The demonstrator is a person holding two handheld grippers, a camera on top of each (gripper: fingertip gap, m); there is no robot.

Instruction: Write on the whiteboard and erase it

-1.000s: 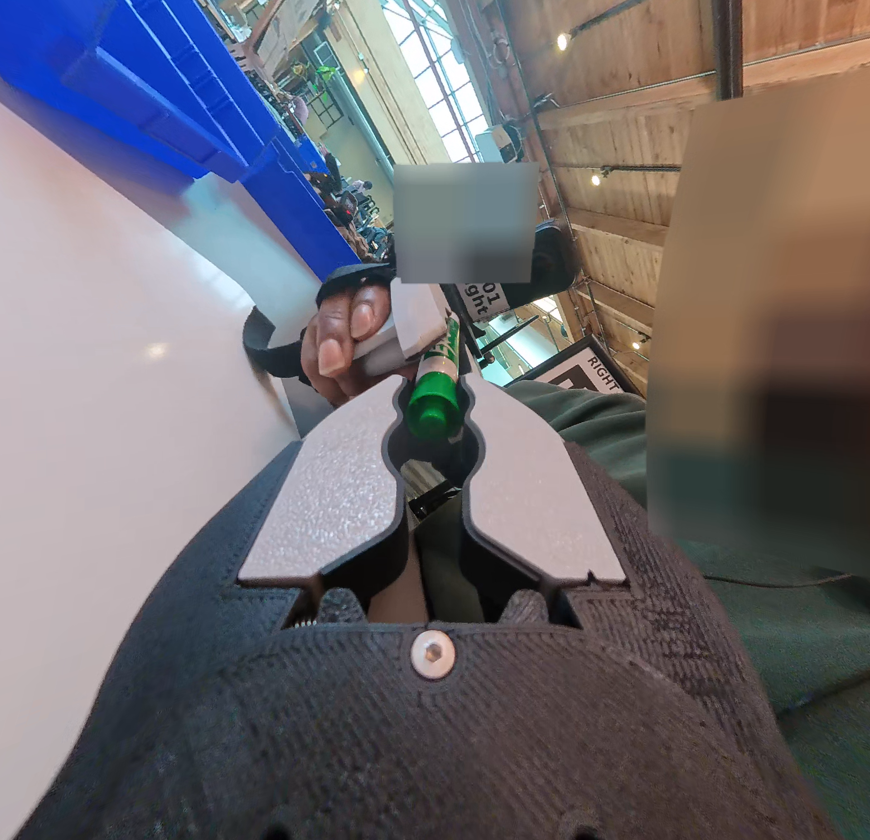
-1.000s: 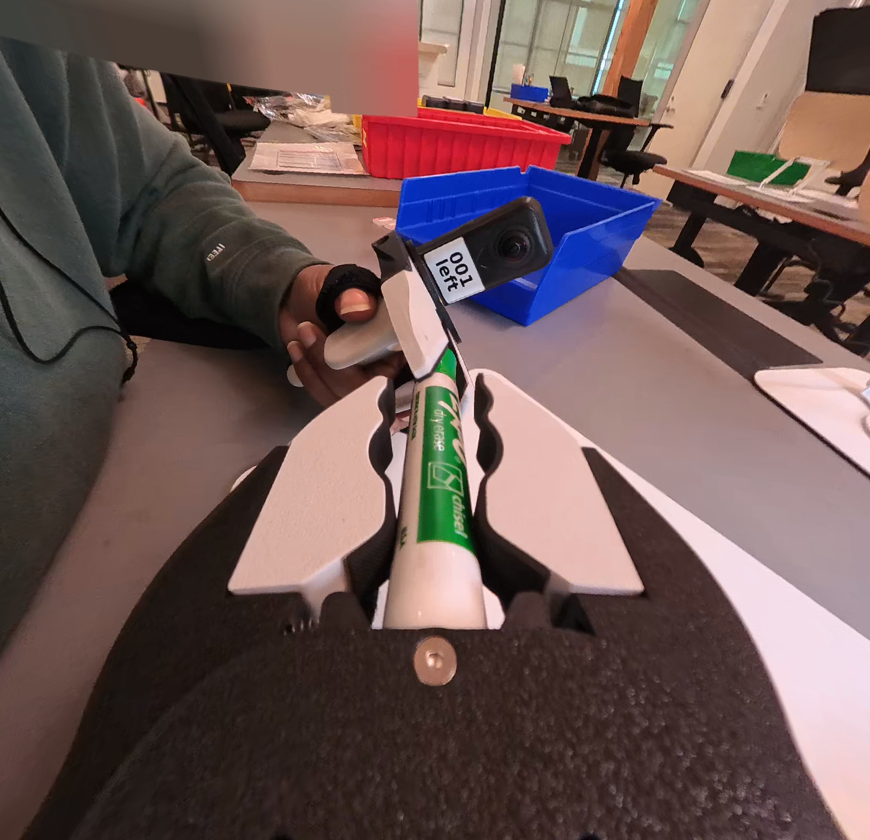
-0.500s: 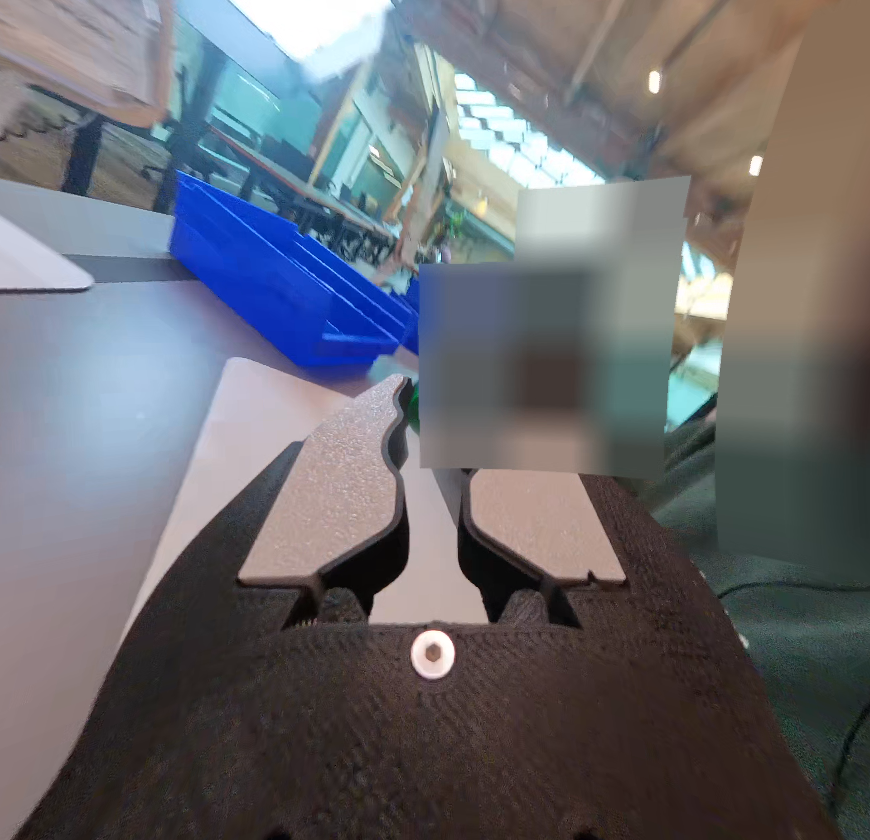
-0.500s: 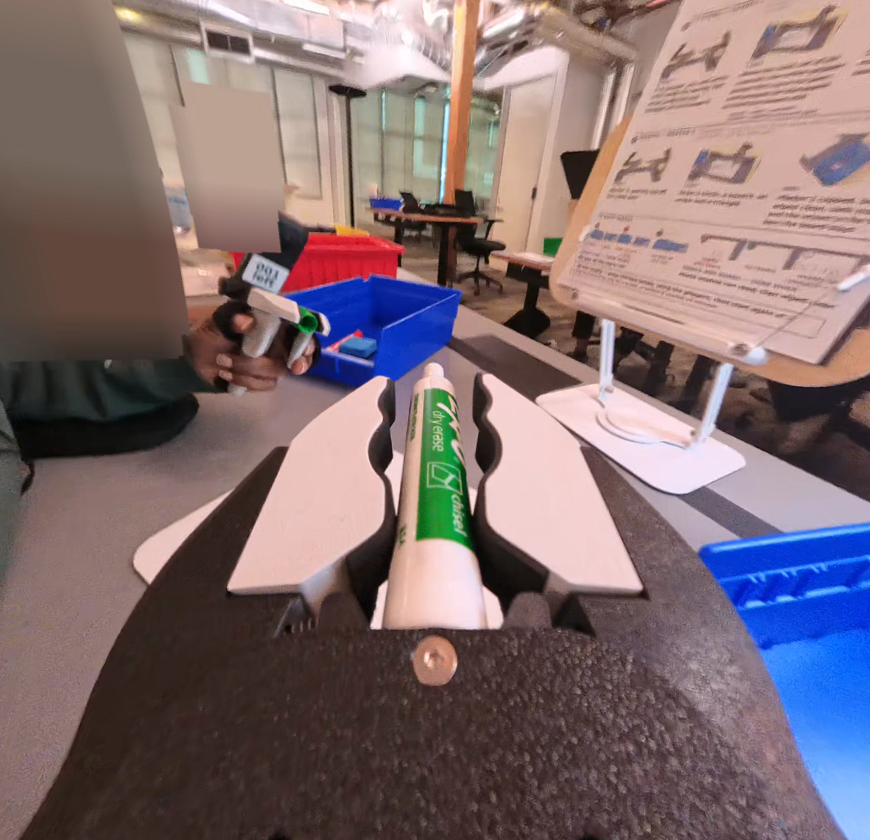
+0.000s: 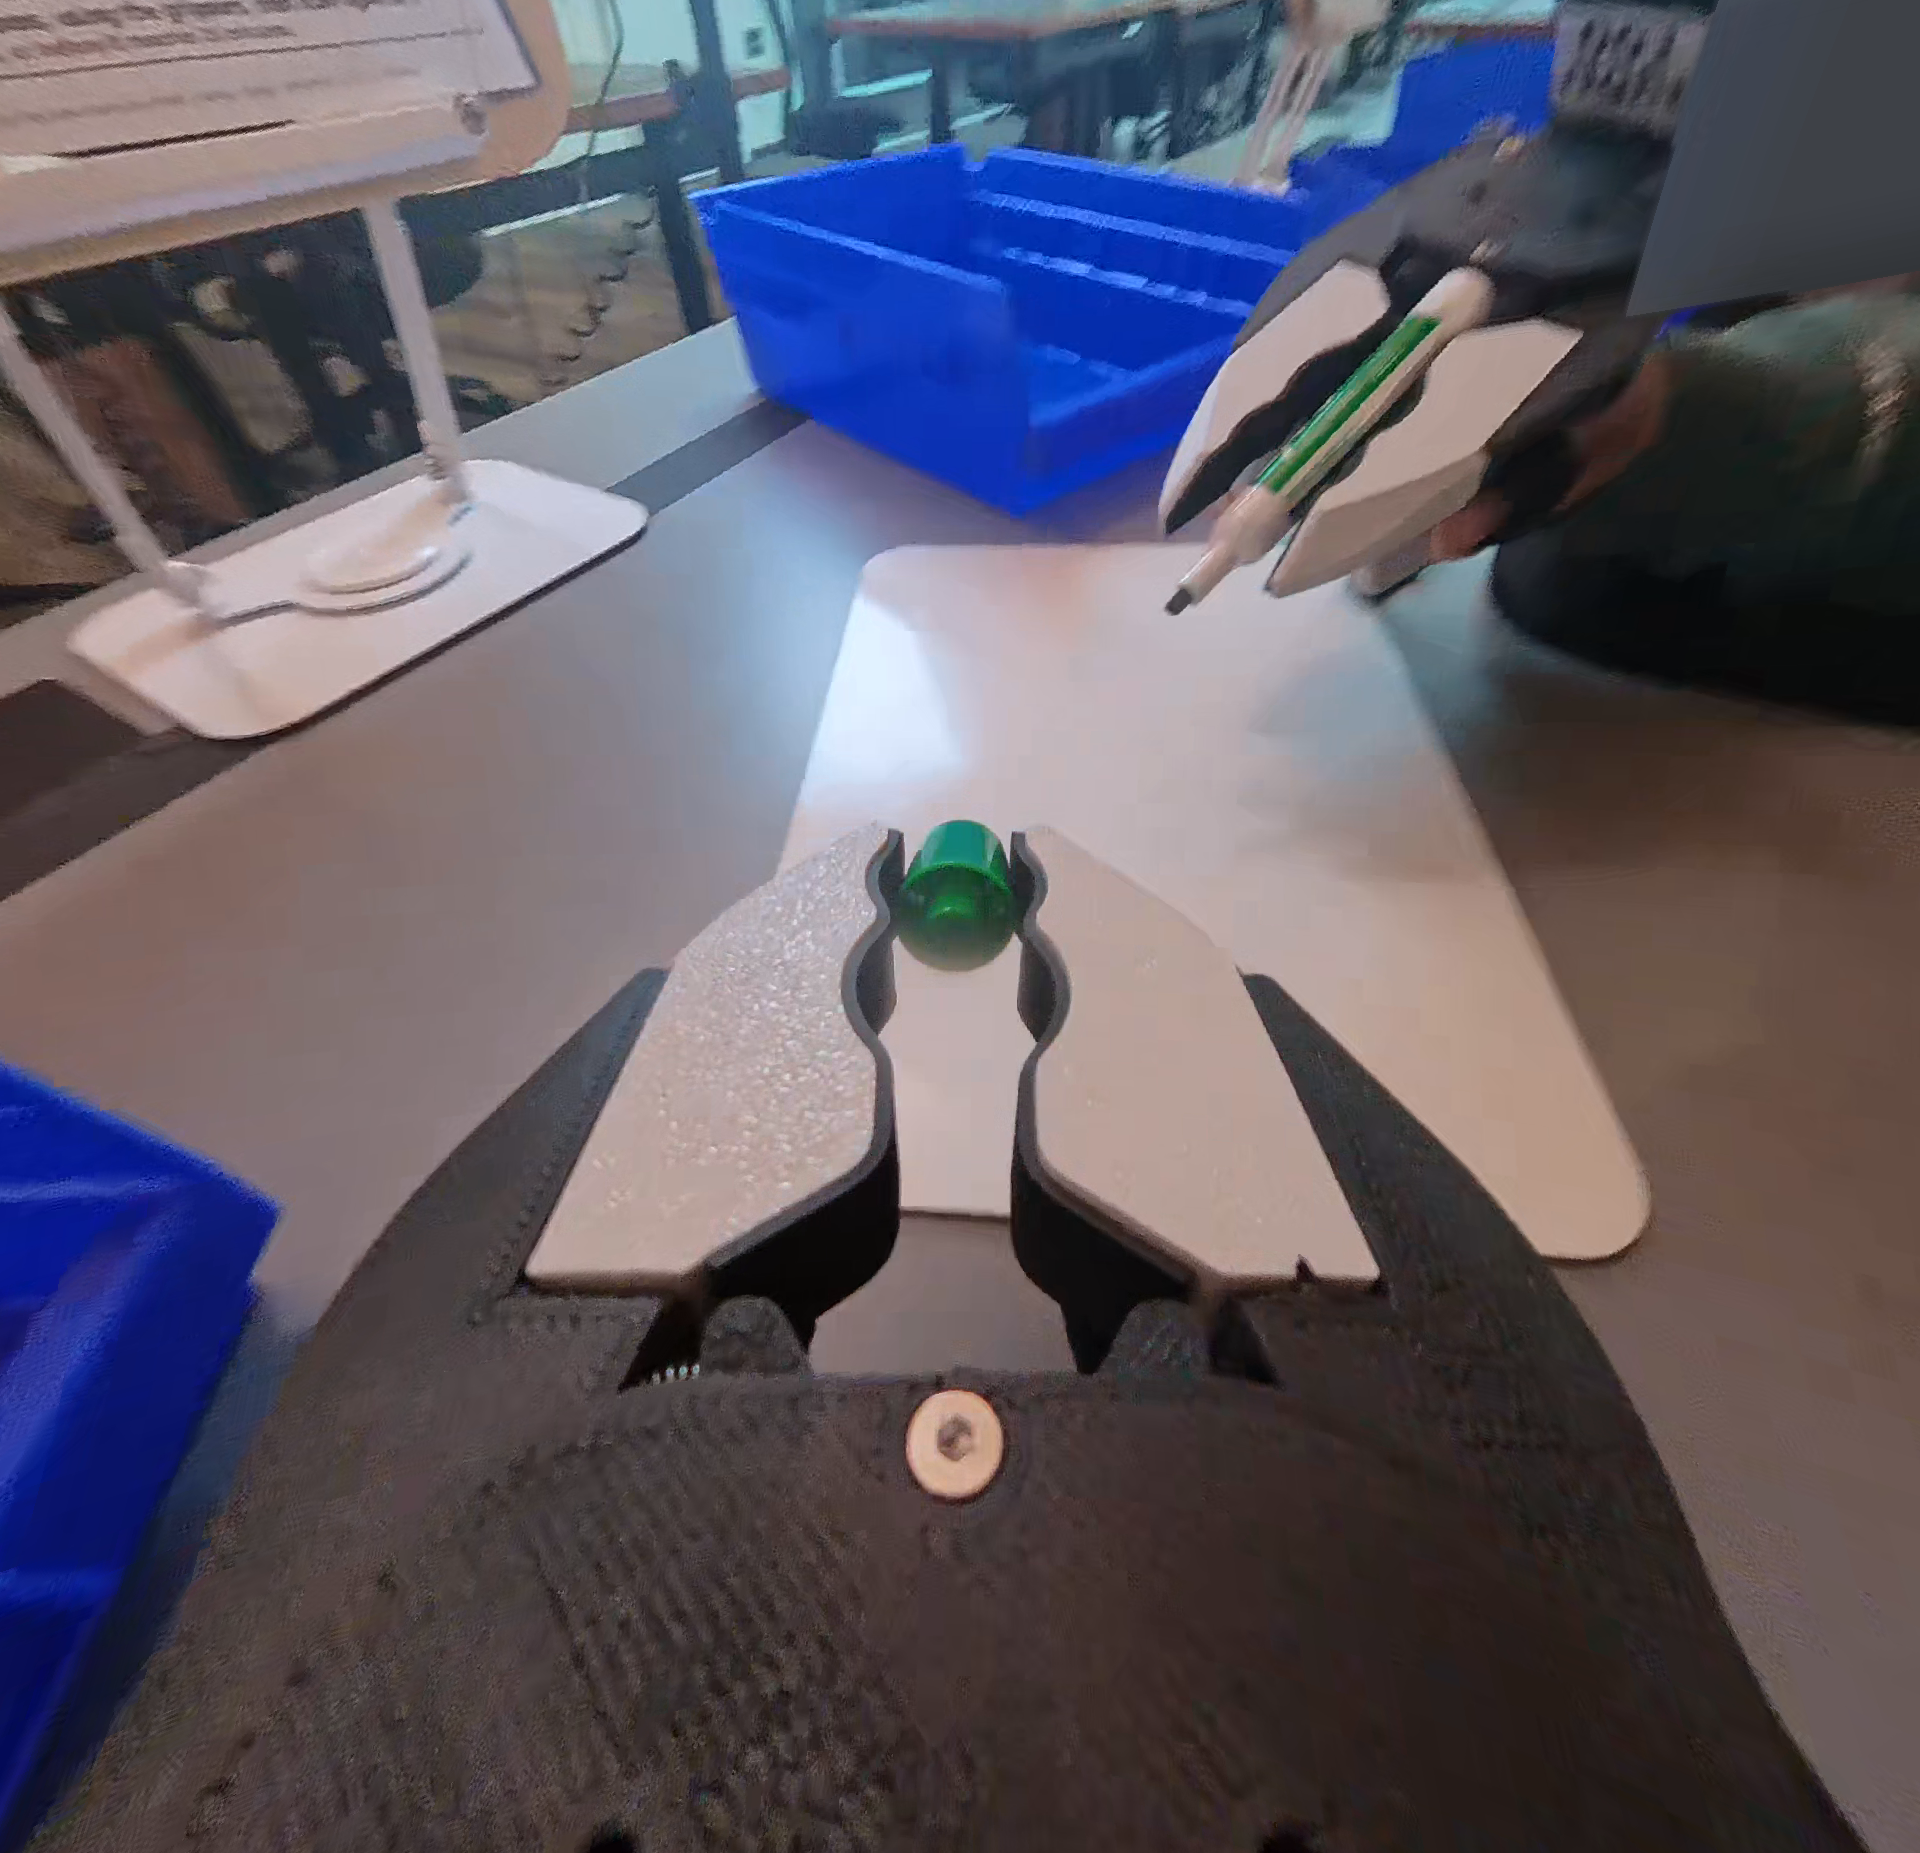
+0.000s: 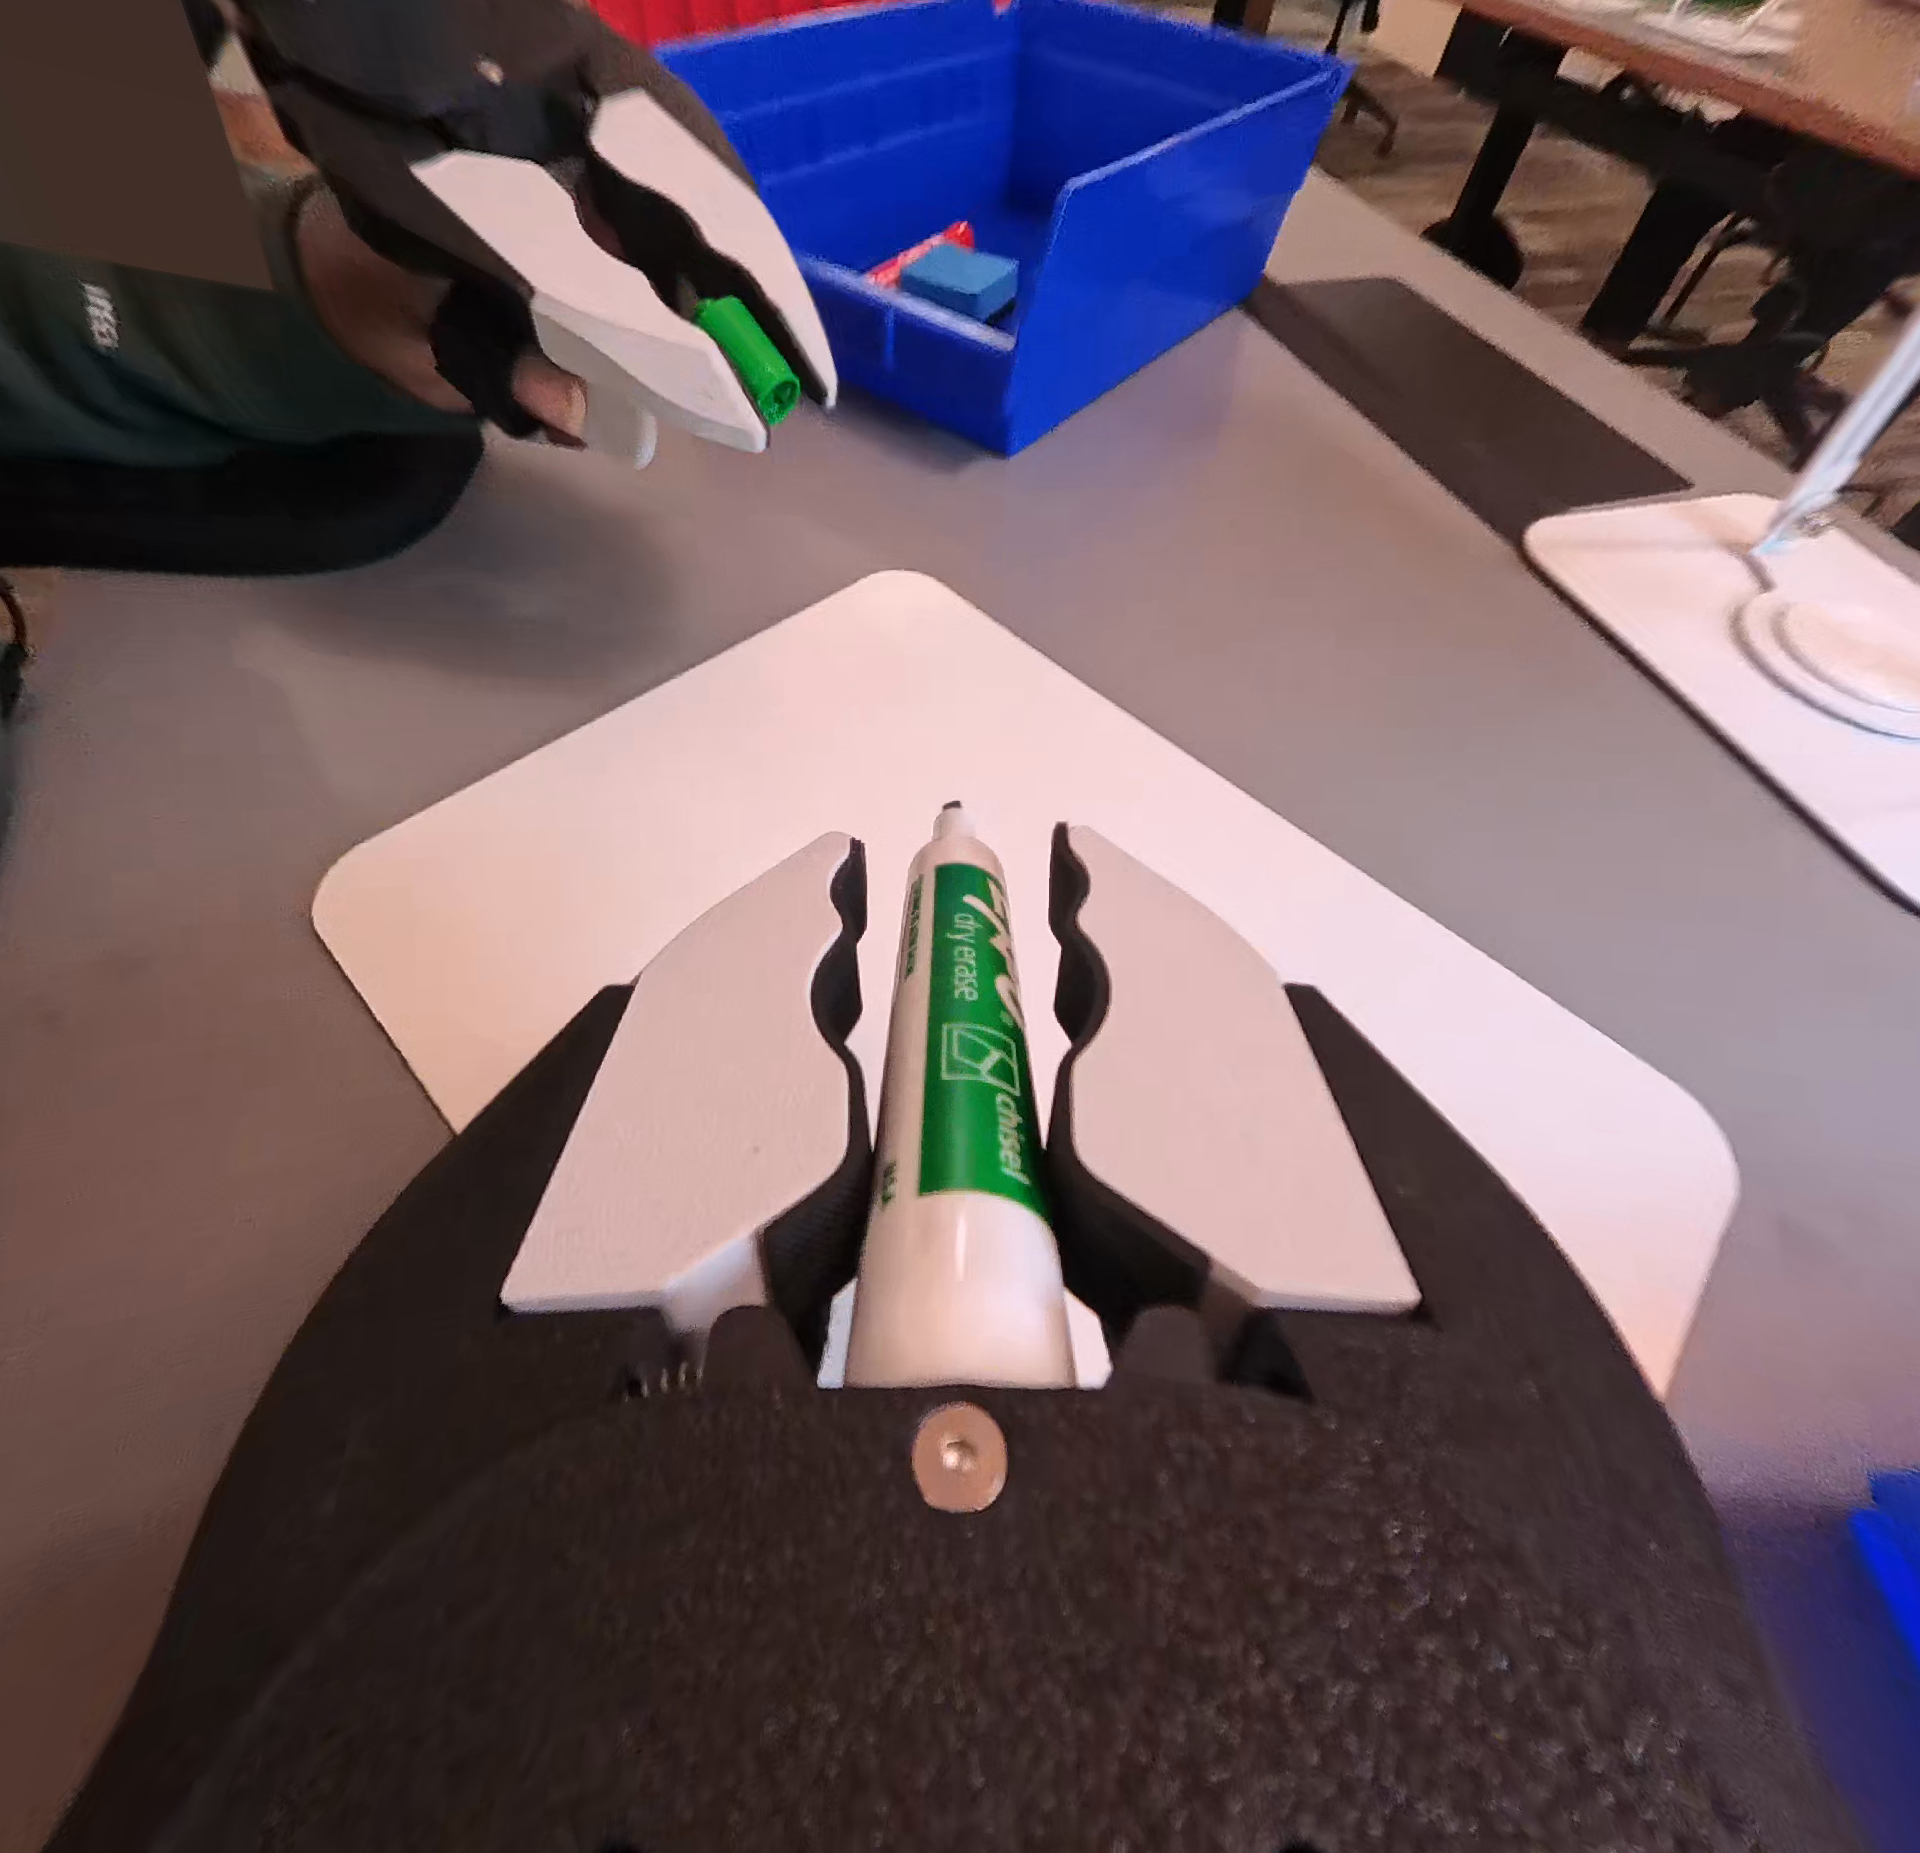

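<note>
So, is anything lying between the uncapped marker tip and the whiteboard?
Nothing visible. The marker, held in the right tongs, points at the whiteboard, which is bare; the cap sits in the left tongs.

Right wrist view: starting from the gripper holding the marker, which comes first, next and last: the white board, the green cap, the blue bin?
1. The flat white whiteboard, lying directly under the right gripper and its green-labelled marker.
2. The small green marker cap, up to the left, pinched in the left gripper.
3. The blue plastic bin, farthest, at the back of the grey table.
</note>
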